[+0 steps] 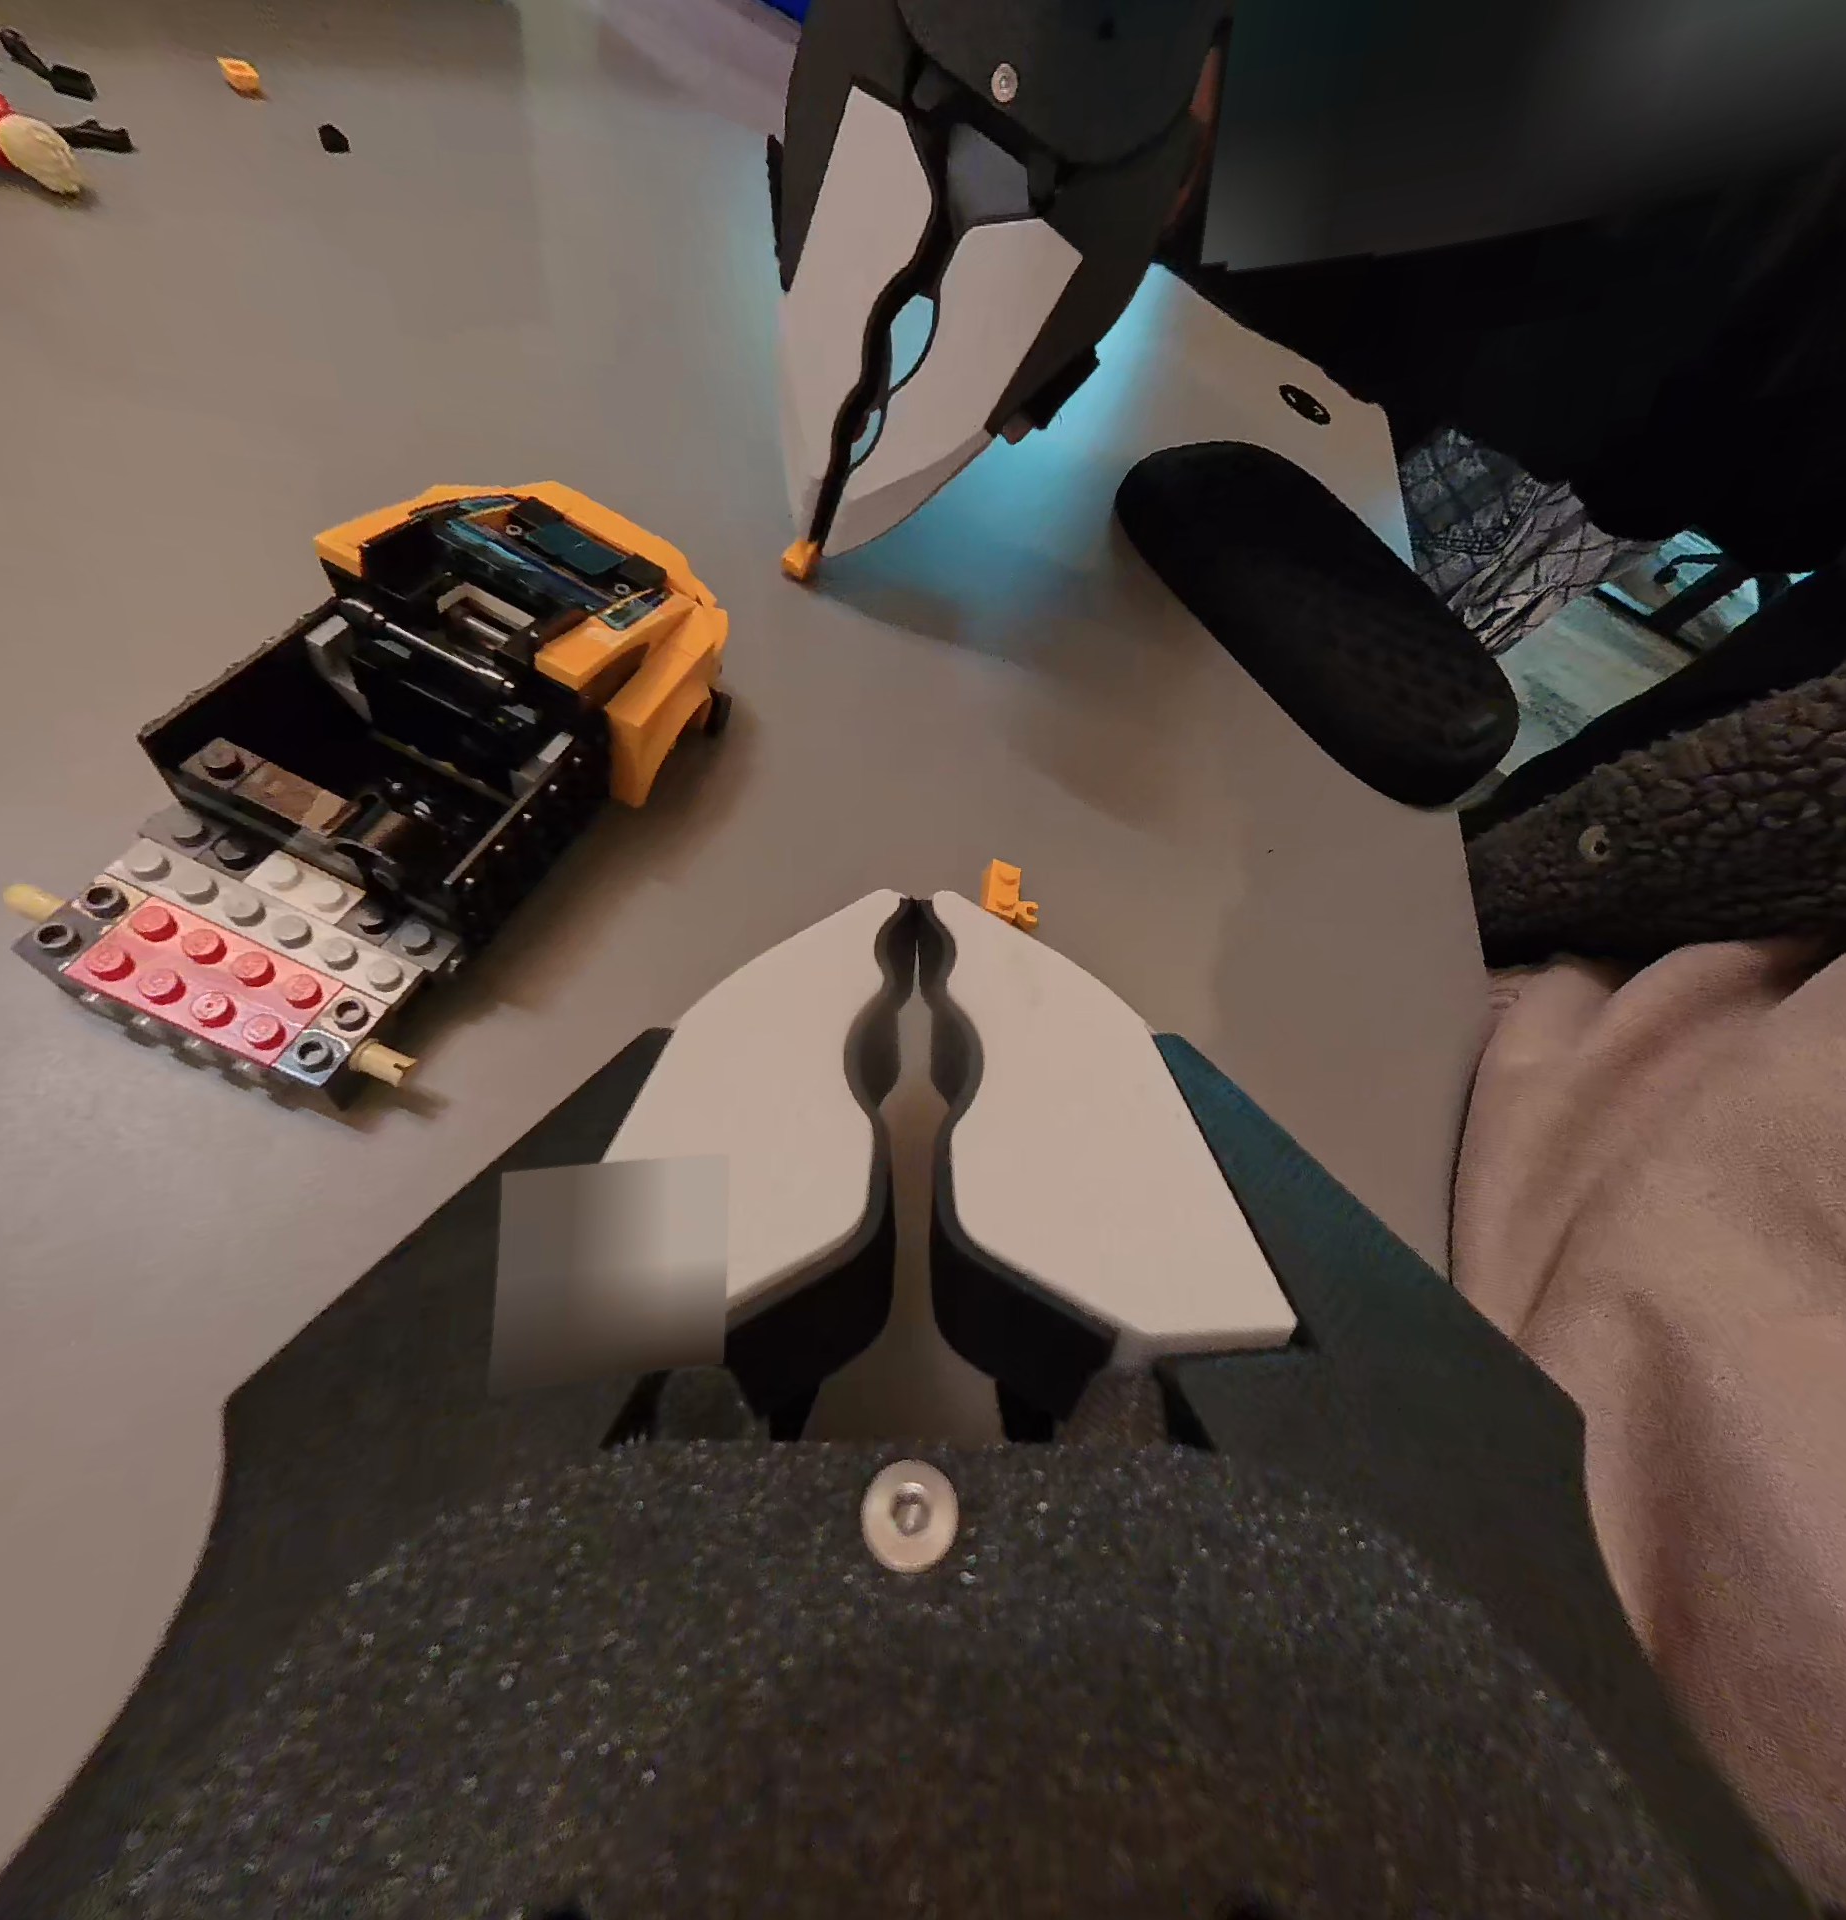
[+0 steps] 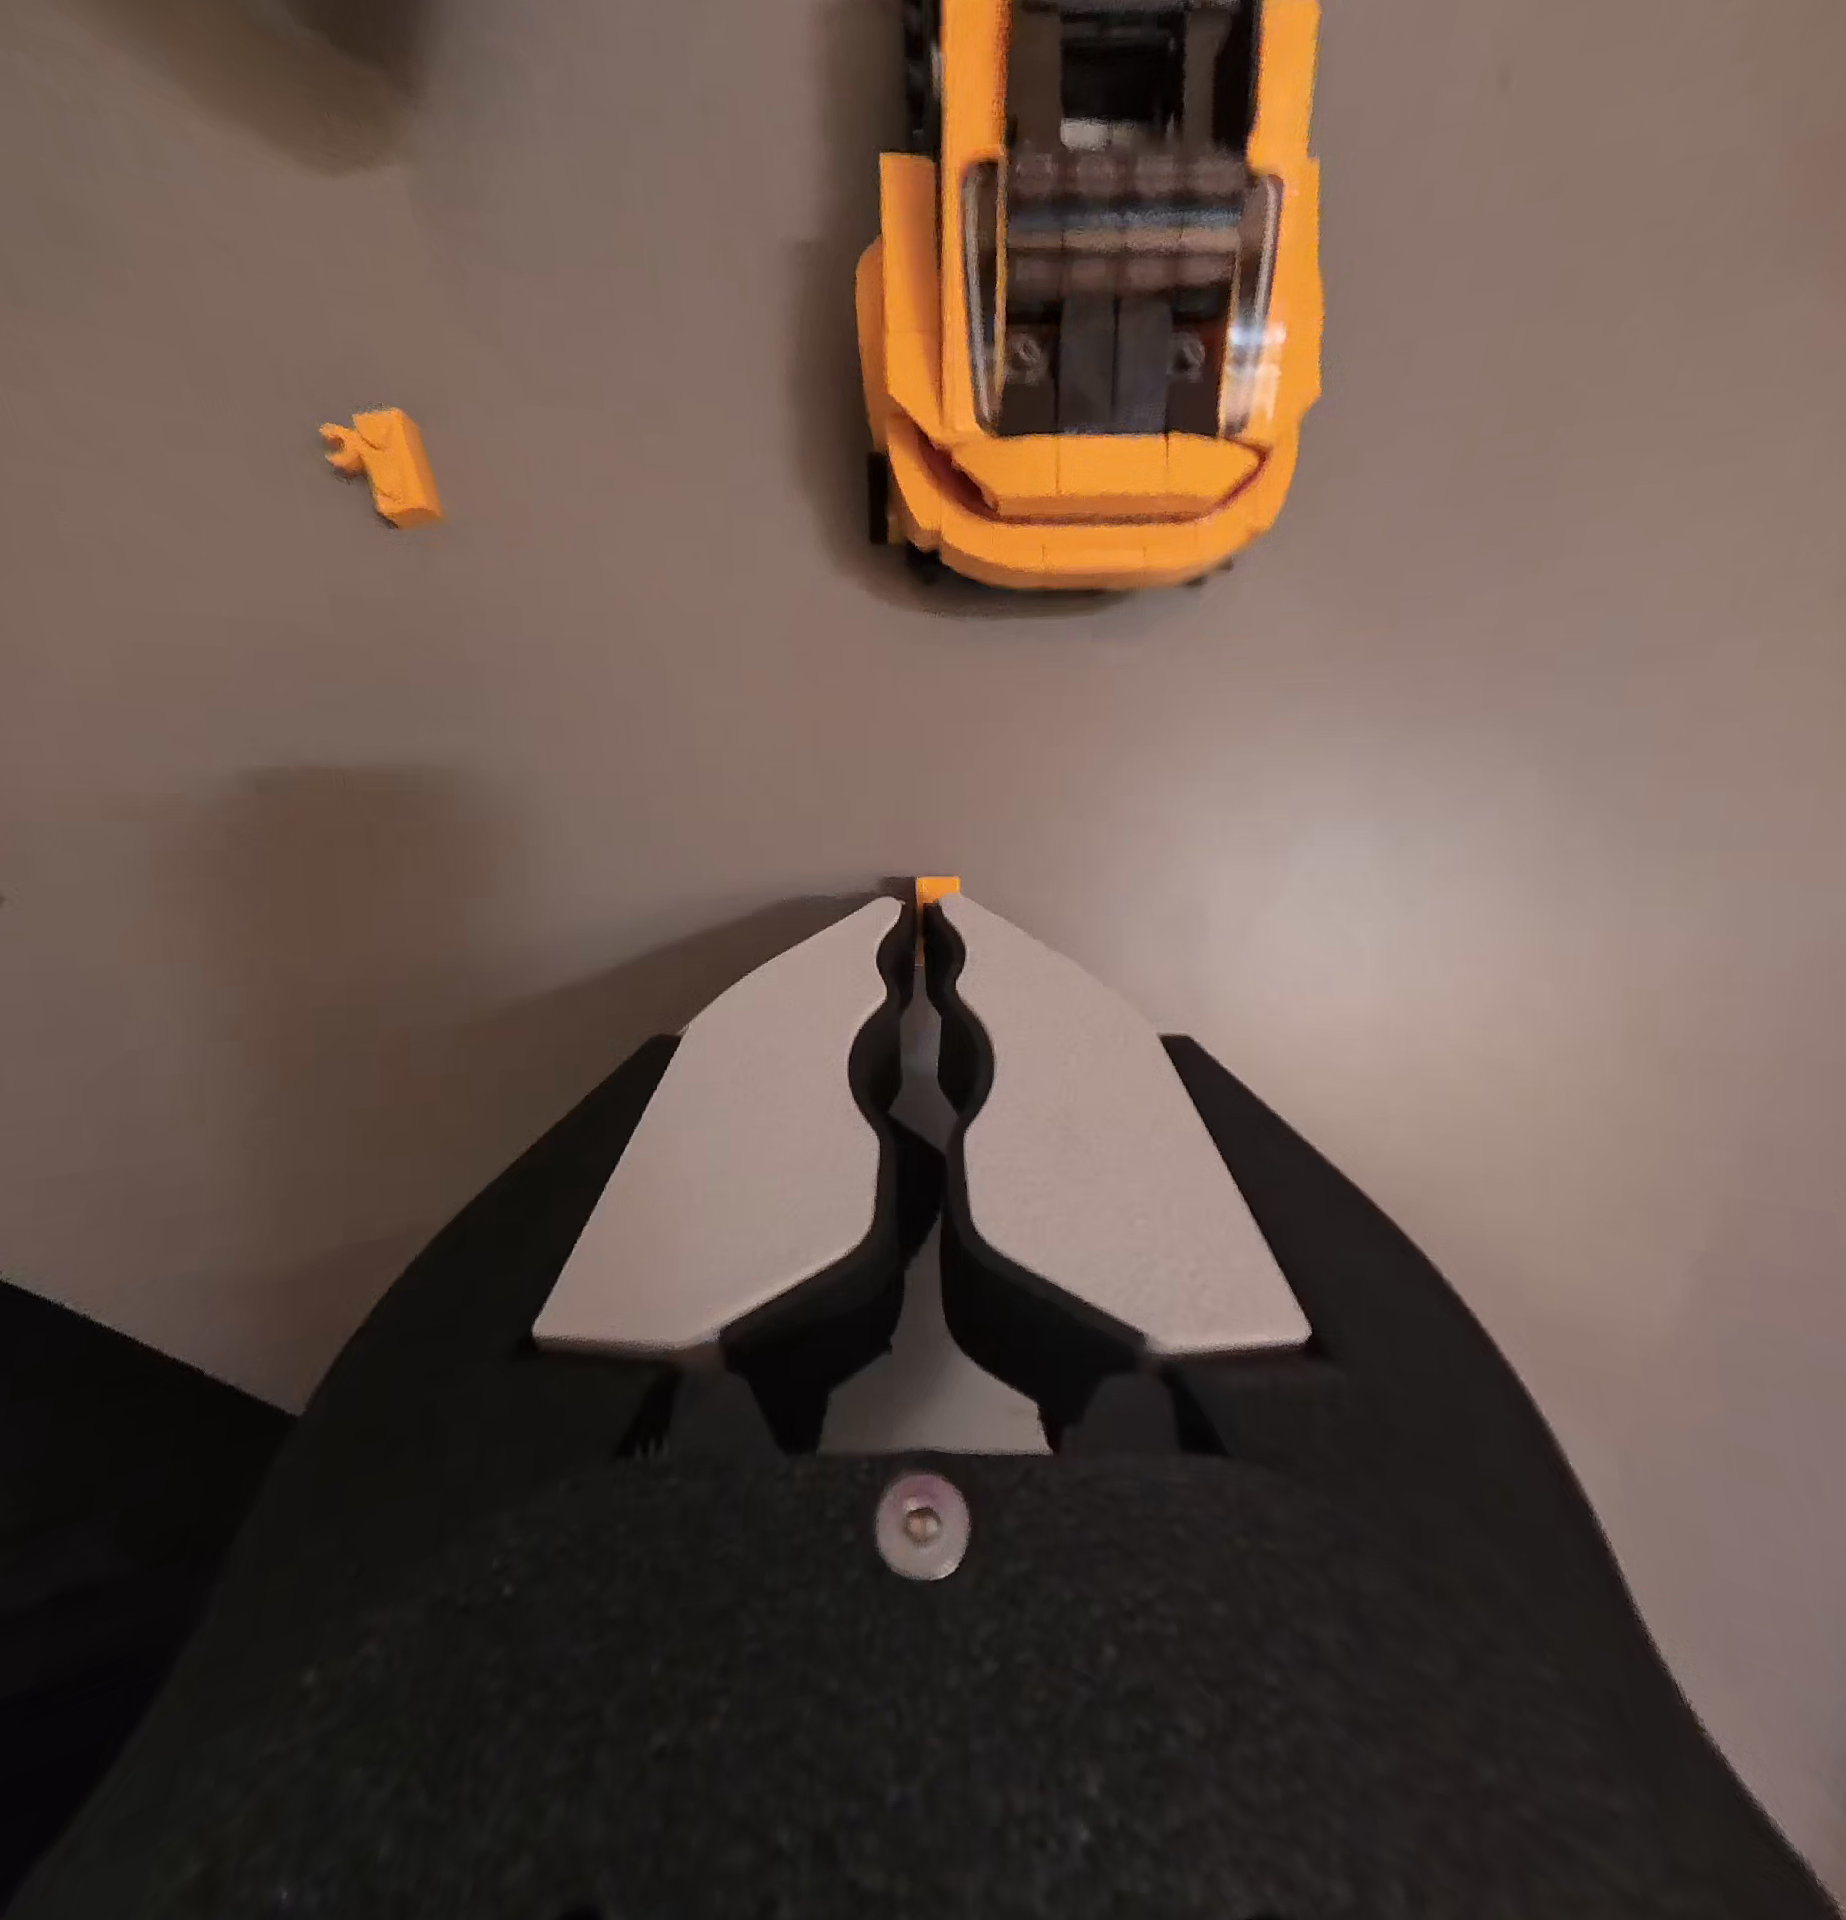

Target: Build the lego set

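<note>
A half-built orange and black lego car [image 1: 431, 748] lies on the grey table, with red and grey plates at its near end; it also shows in the right wrist view [image 2: 1090, 301]. My right gripper [image 2: 924, 909] is shut on a small orange piece [image 2: 937, 887] just above the table; it shows in the left wrist view [image 1: 817, 540] with the piece [image 1: 799, 561] at its tip, right of the car. My left gripper [image 1: 914, 909] is shut and empty. A small orange clip piece [image 1: 1007, 894] lies just right of its tip, also seen in the right wrist view [image 2: 389, 468].
Loose black pieces [image 1: 77, 104], a small orange piece [image 1: 239, 75] and a red and cream part [image 1: 10, 145] lie at the far left. A black padded armrest [image 1: 1314, 623] and a person's fleece sleeve [image 1: 1677, 810] are at the table's right edge. My right fingertips sit around 15 centimetres from my left ones.
</note>
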`<action>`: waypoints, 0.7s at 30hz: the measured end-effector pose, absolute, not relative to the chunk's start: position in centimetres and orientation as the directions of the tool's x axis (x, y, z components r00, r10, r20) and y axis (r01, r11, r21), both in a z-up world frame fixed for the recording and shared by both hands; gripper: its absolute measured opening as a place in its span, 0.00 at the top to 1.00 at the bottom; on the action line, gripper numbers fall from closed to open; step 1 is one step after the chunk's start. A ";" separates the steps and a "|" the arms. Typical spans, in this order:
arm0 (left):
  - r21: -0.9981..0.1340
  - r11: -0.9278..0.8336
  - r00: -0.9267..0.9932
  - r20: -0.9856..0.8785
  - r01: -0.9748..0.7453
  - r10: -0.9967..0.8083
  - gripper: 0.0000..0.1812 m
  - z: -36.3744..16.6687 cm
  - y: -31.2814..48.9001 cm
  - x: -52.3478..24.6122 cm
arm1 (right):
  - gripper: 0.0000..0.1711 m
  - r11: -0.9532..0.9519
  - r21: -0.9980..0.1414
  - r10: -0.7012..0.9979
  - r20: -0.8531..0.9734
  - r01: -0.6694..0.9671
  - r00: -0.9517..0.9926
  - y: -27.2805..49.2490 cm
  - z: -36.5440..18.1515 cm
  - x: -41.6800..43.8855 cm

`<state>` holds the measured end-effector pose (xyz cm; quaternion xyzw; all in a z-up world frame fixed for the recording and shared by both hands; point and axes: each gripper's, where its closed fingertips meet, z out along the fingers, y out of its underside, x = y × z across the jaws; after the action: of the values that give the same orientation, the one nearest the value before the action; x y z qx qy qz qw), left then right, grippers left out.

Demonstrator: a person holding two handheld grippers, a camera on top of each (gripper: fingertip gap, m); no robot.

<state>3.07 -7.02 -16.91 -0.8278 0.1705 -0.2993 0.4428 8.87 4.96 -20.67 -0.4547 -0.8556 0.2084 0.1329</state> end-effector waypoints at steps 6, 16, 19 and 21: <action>-0.813 -0.571 0.674 0.484 0.110 -0.559 0.93 -15.6 -7.2 3.9 | 0.99 0.639 -0.590 0.695 0.170 0.493 -0.698 -1.2 -15.9 7.0; -0.884 -0.429 0.392 0.467 0.186 -0.793 0.83 -10.1 -10.3 8.1 | 0.99 0.576 -0.806 0.529 0.240 0.137 -0.814 -10.7 -8.8 5.9; -0.897 -0.395 0.330 0.440 0.196 -0.835 0.84 -9.0 -11.4 9.0 | 1.00 0.565 -0.817 0.514 0.239 0.116 -0.824 -11.4 -8.5 5.9; -0.904 -0.381 0.320 0.426 0.194 -0.846 0.86 -8.7 -11.7 9.3 | 0.99 0.568 -0.816 0.508 0.246 0.106 -0.825 -11.7 -8.4 5.9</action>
<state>9.32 -11.71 -8.65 -0.6441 0.2533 -0.5251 0.4952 5.92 -11.72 -8.35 -0.1799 -0.8538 0.4287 0.2344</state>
